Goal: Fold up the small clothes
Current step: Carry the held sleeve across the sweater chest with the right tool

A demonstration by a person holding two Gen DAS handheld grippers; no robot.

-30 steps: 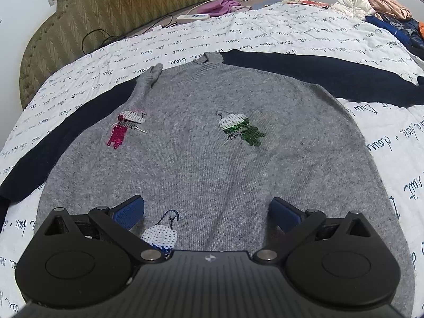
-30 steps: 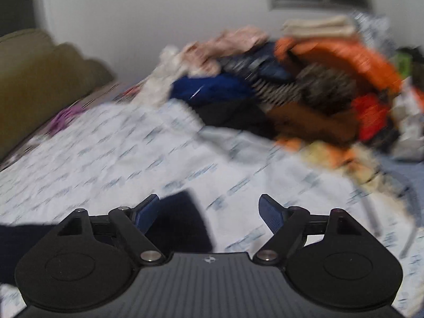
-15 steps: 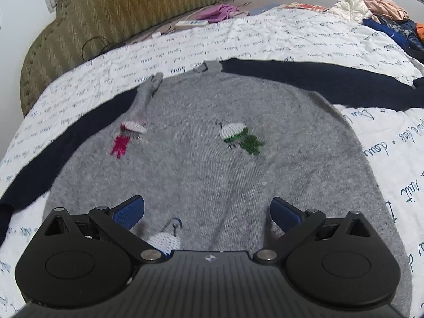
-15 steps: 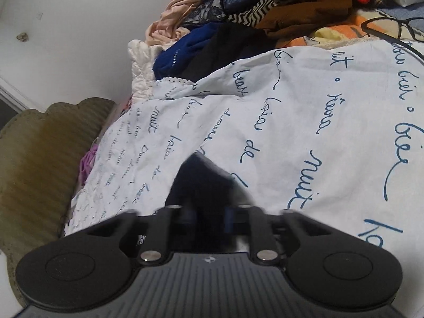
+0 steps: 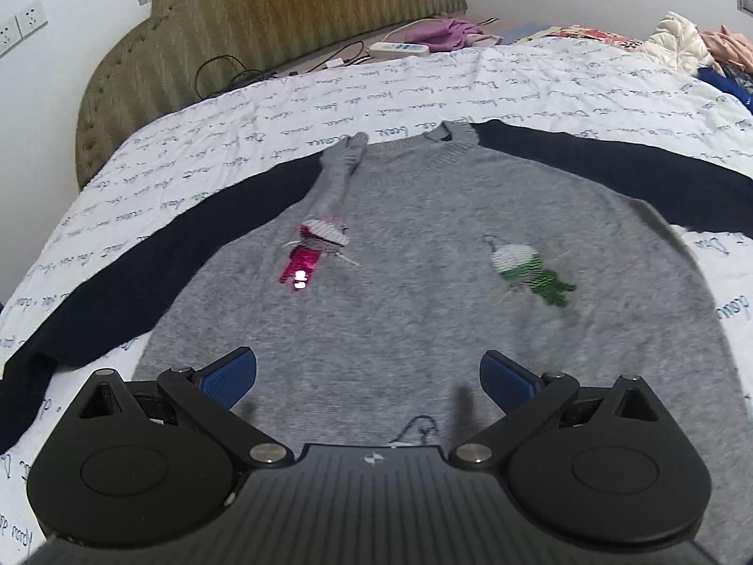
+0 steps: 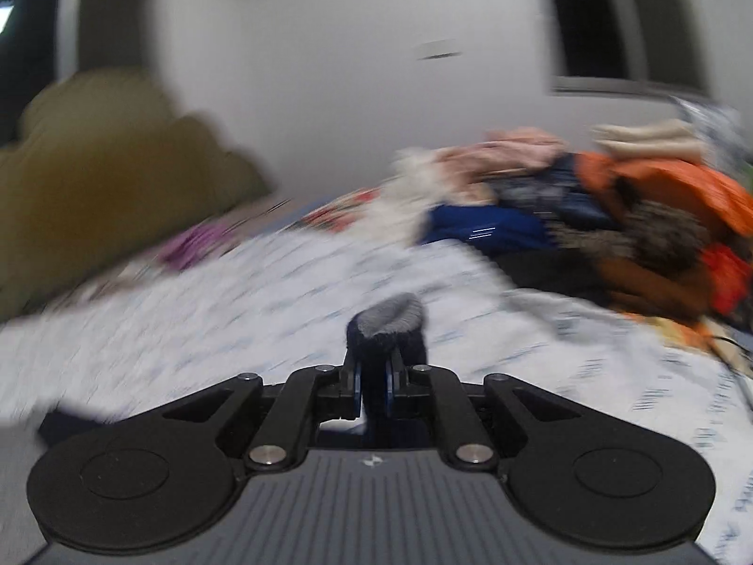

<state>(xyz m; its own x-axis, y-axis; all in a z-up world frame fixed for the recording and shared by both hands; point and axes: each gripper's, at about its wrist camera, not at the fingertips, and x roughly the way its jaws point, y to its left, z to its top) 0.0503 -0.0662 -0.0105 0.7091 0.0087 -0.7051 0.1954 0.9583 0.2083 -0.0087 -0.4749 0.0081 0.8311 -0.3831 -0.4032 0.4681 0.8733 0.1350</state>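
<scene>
A grey sweater (image 5: 423, 292) with navy sleeves and sequin figures lies flat, front up, on the printed white bedspread (image 5: 282, 113). Its left sleeve (image 5: 141, 273) runs out to the left; its right sleeve (image 5: 612, 165) runs to the right edge of the left wrist view. My left gripper (image 5: 368, 374) hovers open above the sweater's lower body, nothing between its blue pads. My right gripper (image 6: 372, 383) is shut on the navy sleeve's end, whose grey cuff (image 6: 390, 318) sticks up past the pads, lifted off the bed. The right wrist view is motion-blurred.
An olive padded headboard (image 5: 263, 23) stands behind the bed. A white power strip (image 5: 400, 49), cables and a purple cloth (image 5: 447, 30) lie at the bed's head. A pile of mixed clothes (image 6: 612, 216) sits on the bed's far right side.
My right gripper closed on the navy sleeve's end and swung it up off the bed. My left gripper pulled back slightly, still open over the sweater.
</scene>
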